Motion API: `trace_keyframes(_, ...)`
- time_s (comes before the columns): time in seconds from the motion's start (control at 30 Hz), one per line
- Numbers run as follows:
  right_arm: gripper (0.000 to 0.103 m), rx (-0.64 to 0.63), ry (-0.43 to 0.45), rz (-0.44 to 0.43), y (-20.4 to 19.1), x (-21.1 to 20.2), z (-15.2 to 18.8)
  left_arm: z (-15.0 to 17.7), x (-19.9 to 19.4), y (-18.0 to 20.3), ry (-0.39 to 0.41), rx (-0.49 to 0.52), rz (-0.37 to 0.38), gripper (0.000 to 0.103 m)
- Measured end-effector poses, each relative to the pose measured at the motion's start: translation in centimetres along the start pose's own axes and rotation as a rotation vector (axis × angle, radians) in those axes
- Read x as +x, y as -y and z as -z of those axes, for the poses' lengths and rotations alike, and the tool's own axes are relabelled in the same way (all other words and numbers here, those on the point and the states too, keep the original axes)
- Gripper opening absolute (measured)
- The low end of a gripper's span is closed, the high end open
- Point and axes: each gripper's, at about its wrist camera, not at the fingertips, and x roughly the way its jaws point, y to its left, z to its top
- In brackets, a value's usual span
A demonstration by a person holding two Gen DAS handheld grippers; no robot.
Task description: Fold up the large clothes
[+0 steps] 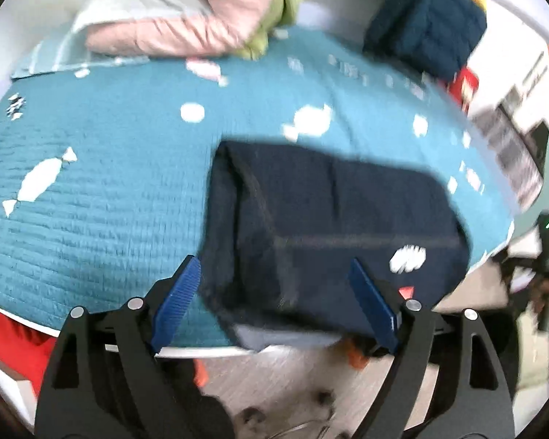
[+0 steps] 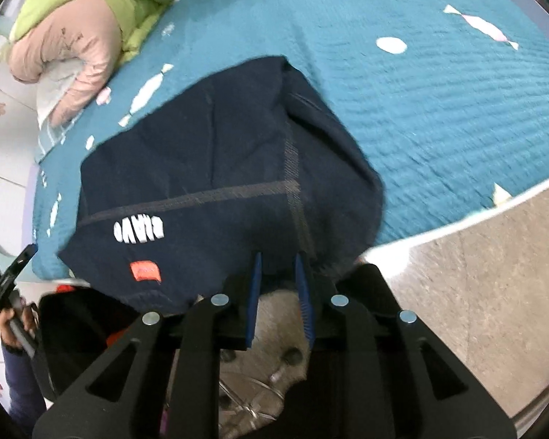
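Observation:
A dark navy sweater [image 1: 322, 226] with white lettering and an orange tag lies folded on the teal bedspread [image 1: 102, 190], its near edge hanging over the bed's front. My left gripper [image 1: 274, 278] is open, its blue fingers [image 1: 175, 303] either side of the sweater's near edge, not holding it. In the right wrist view the sweater [image 2: 219, 168] lies ahead and my right gripper [image 2: 279, 267] is nearly closed, its blue pads [image 2: 255, 281] pinching the sweater's near hem at the bed's edge.
A pink jacket [image 1: 186, 14] and a green jacket [image 1: 285, 0] are piled at the head of the bed, also in the right wrist view [image 2: 69, 47]. A navy and yellow jacket [image 1: 431, 18] lies at the far right corner. The floor [image 2: 475, 274] is below the bed edge.

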Motion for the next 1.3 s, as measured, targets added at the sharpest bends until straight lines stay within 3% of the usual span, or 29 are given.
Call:
trace_keyframes(0.07,0.020,0.026,0.012,-0.038,-1.1,1.3,-0.7,-1.0,-0.5,1.0,0.047,-0.019,0.051,0.090)
trace_keyframes(0.13,0.020,0.040,0.008,-0.067,-2.1,2.5,-1.0,-1.6,0.4,2.6,0.040,-0.015,0.080,0.090)
trace_keyframes(0.2,0.020,0.035,-0.007,-0.093,-3.2,4.2,-1.3,-1.7,2.7,4.1,0.003,-0.018,0.128,0.090)
trace_keyframes(0.27,0.020,0.033,-0.031,-0.060,-3.2,6.0,-1.3,-0.8,6.9,5.1,-0.085,-0.037,0.182,0.090)
trace_keyframes(0.3,0.020,0.053,-0.049,-0.024,-2.6,7.1,-1.3,0.0,8.9,5.3,-0.134,-0.038,0.159,0.090)
trace_keyframes(0.37,0.010,0.100,-0.090,0.046,-0.7,9.3,-1.2,1.8,12.9,4.7,-0.230,-0.035,0.047,0.090)
trace_keyframes(0.43,0.000,0.191,-0.089,-0.023,1.9,10.3,-1.1,3.4,15.1,3.2,-0.293,-0.088,0.061,0.089)
trace_keyframes(0.5,0.000,0.237,-0.095,-0.050,2.8,10.4,-1.2,3.9,14.6,2.8,-0.236,-0.083,0.101,0.089)
trace_keyframes(0.6,0.000,0.199,-0.106,-0.003,1.8,10.4,-1.6,3.7,14.1,2.4,-0.231,-0.077,0.135,0.089)
trace_keyframes(0.67,0.007,0.171,-0.103,0.054,0.6,9.6,-1.9,2.9,12.7,1.4,-0.204,-0.140,0.154,0.089)
trace_keyframes(0.73,0.007,0.129,-0.067,0.078,-1.1,8.5,-2.0,2.1,10.5,0.3,-0.123,-0.178,0.164,0.090)
trace_keyframes(0.83,0.007,0.062,-0.005,0.019,-4.7,6.8,-2.7,1.7,8.0,-1.6,-0.052,-0.199,0.106,0.090)
trace_keyframes(0.97,0.007,-0.037,0.046,-0.096,-11.7,6.6,-5.1,1.4,8.1,-4.3,-0.064,-0.210,-0.006,0.091)
trace_keyframes(1.1,0.007,-0.083,0.050,-0.165,-17.3,9.1,-8.0,2.3,8.7,-7.1,-0.066,-0.284,0.015,0.091)
trace_keyframes(1.2,0.007,-0.080,0.011,-0.143,-19.9,12.9,-10.2,3.1,9.3,-7.8,-0.079,-0.291,0.030,0.091)
trace_keyframes(1.3,0.002,-0.035,-0.072,-0.039,-19.9,17.6,-11.3,4.5,10.2,-8.2,-0.124,-0.310,0.057,0.091)
